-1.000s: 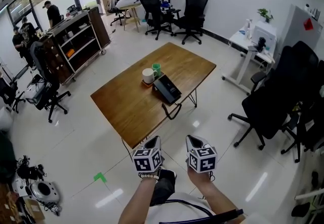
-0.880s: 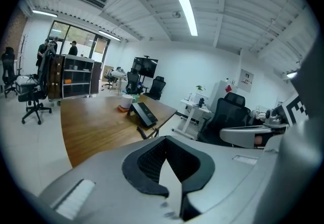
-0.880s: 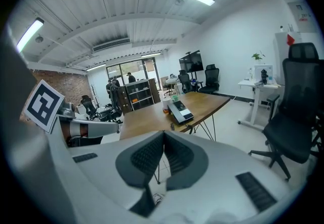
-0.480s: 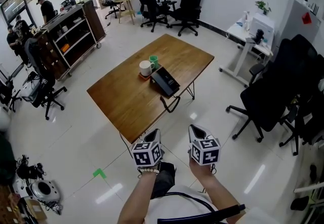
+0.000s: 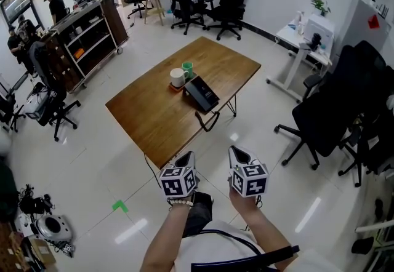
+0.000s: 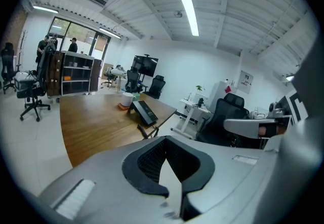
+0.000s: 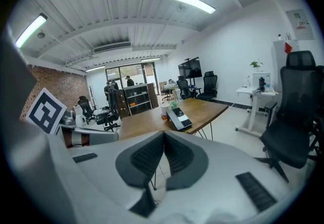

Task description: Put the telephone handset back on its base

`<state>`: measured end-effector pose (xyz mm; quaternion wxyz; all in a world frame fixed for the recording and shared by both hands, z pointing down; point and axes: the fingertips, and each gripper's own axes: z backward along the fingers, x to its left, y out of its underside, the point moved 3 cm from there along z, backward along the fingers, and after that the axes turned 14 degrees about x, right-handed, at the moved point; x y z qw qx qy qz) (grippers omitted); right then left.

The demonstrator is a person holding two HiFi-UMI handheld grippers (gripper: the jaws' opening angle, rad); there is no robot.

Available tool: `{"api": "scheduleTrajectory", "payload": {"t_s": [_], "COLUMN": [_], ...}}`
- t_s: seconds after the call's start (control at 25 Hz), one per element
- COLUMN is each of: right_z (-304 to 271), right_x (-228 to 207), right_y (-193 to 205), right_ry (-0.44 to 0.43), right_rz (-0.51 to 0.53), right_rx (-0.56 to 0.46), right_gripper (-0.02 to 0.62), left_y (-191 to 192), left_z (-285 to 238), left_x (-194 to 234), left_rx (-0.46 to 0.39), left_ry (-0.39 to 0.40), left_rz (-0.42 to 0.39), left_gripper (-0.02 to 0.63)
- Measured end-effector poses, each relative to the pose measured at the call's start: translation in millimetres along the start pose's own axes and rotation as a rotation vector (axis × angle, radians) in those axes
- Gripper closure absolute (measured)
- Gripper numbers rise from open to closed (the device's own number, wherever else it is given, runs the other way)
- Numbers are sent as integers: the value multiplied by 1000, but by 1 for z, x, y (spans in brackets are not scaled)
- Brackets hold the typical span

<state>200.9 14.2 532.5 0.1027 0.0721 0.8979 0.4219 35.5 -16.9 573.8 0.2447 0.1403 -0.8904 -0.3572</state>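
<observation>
Both tools are clenched on nothing: the left gripper and the right gripper sit side by side at the lower middle of the head view, jaws pressed together, over the pale floor and well short of the wooden table. The telephone base lies mid-frame near the table's right edge, just beside a white mug and a green cup. The handset seems to hang off that edge just below the base, though it is too small to be sure.
</observation>
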Motion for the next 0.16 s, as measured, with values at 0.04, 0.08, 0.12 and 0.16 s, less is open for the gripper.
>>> {"api": "scheduleTrajectory", "payload": {"t_s": [0.04,0.08,0.12,0.16], "right_z": [0,0,0,0], "right_x": [0,1,1,1], "right_y": [-1,-2,-4,-5], "right_ry": [0,-1,-1,-2], "right_rz": [1,3,6,8], "right_rx": [-2,-4,-7,-10], "right_gripper": [592,592,592,592], "left_y": [0,-1,-1,-2], "left_z": [0,0,1,1], "left_x": [1,1,2,3], "left_rx": [-1,-3,-6,-10], "left_ry": [0,0,0,0], "left_rz": [2,4,5,6], "left_gripper": [606,606,606,606]}}
